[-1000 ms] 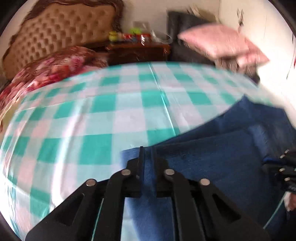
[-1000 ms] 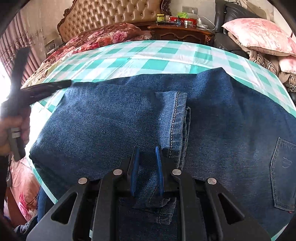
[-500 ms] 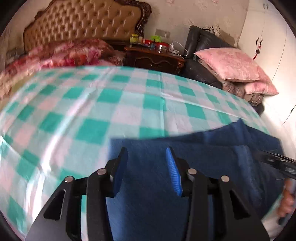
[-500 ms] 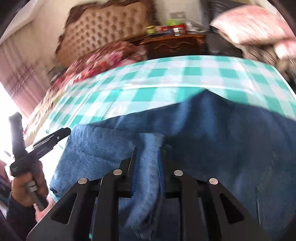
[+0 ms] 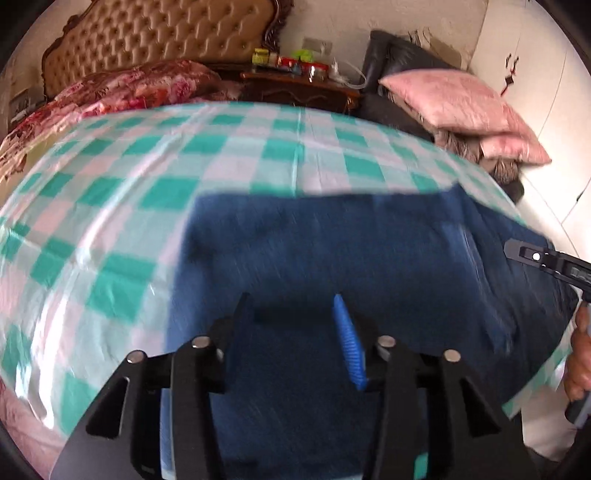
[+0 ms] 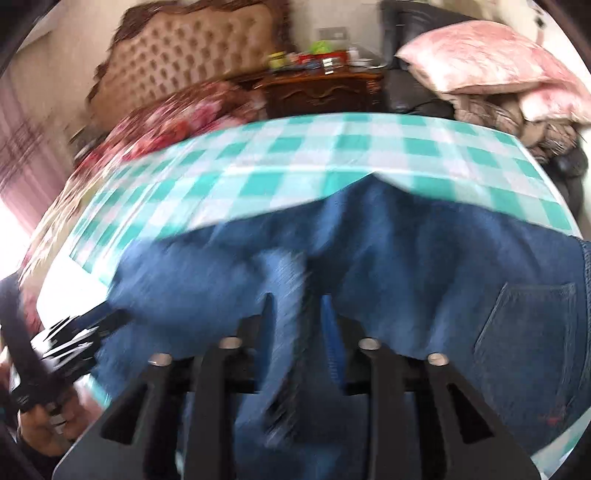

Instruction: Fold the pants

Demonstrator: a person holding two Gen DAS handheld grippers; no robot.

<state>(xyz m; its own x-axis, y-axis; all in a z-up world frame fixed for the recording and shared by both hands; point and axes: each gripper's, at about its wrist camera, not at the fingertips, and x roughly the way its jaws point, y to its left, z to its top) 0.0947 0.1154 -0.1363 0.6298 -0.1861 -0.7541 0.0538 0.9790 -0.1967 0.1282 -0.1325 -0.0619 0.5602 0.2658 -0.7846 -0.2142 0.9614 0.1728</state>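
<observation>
Dark blue jeans (image 5: 369, 258) lie folded on a green-and-white checked cloth (image 5: 184, 158). My left gripper (image 5: 291, 310) hovers over their left part, its jaws opening with nothing between them. In the right wrist view the jeans (image 6: 424, 266) show a back pocket (image 6: 528, 332) at the right. My right gripper (image 6: 297, 306) has its jaws opening. A paler strip of leg hem (image 6: 288, 280) hangs loosely between them, with a gap beside the right pad. Each gripper shows at the edge of the other view, held by a hand. Both pictures are blurred.
Behind the cloth stand a tufted headboard (image 5: 166, 33), a red floral quilt (image 5: 129, 88) and a dark wooden nightstand (image 5: 303, 88) with jars. Pink pillows (image 5: 454, 99) are stacked on a dark chair at the right. A white wall lies further right.
The left gripper let go of the jeans' edge, spread its jaws and slid right over the denim. The right gripper's jaws widened around the hem as it lifted.
</observation>
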